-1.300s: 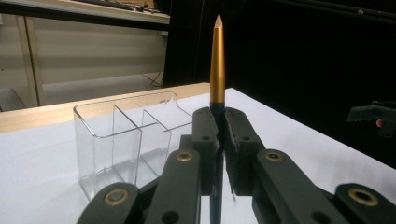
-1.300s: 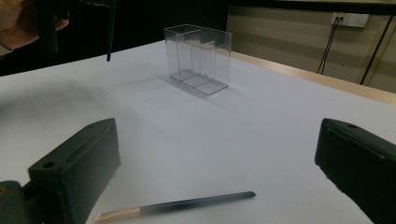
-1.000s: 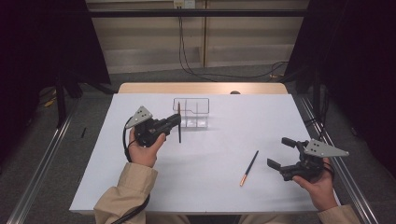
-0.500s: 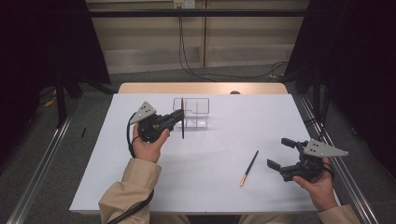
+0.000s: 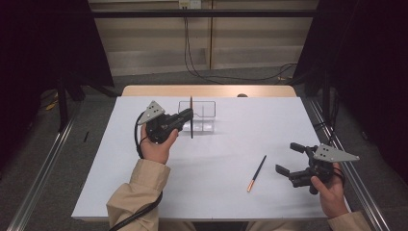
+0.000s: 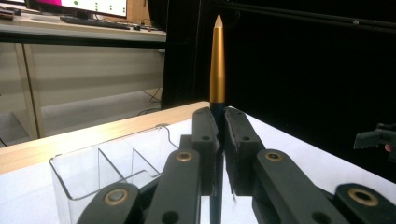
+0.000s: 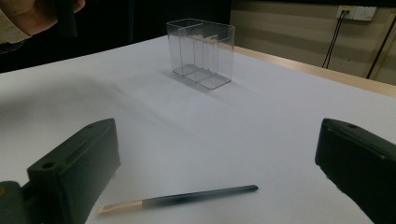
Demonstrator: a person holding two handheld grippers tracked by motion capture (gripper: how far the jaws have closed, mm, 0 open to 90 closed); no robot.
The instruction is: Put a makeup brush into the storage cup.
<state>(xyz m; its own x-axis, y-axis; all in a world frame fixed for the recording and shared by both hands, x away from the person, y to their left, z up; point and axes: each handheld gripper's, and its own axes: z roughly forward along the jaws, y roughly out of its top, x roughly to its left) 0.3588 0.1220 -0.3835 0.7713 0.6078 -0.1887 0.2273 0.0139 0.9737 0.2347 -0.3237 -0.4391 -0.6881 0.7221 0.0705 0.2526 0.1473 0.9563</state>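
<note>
Pen, dark barrel, gold tip (image 5: 191, 117): upright, clamped between the closed jaws of the left gripper (image 5: 188, 115), just in front of the clear divided box (image 5: 208, 108). Second pen (image 5: 256, 173): flat on the table (image 5: 240, 139), well right of the box. Right gripper (image 5: 290, 159): jaws wide apart, empty, beside the second pen.

A white bench (image 5: 211, 192) with a wooden far edge stood on grey floor (image 5: 48, 159); black cables (image 5: 192, 53) hung down the back wall.

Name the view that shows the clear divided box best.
The right gripper view: the clear divided box stands whole and unblocked, partitions plain. The left gripper view has it partly behind black jaws; the high view shows it small, behind the held pen.
</note>
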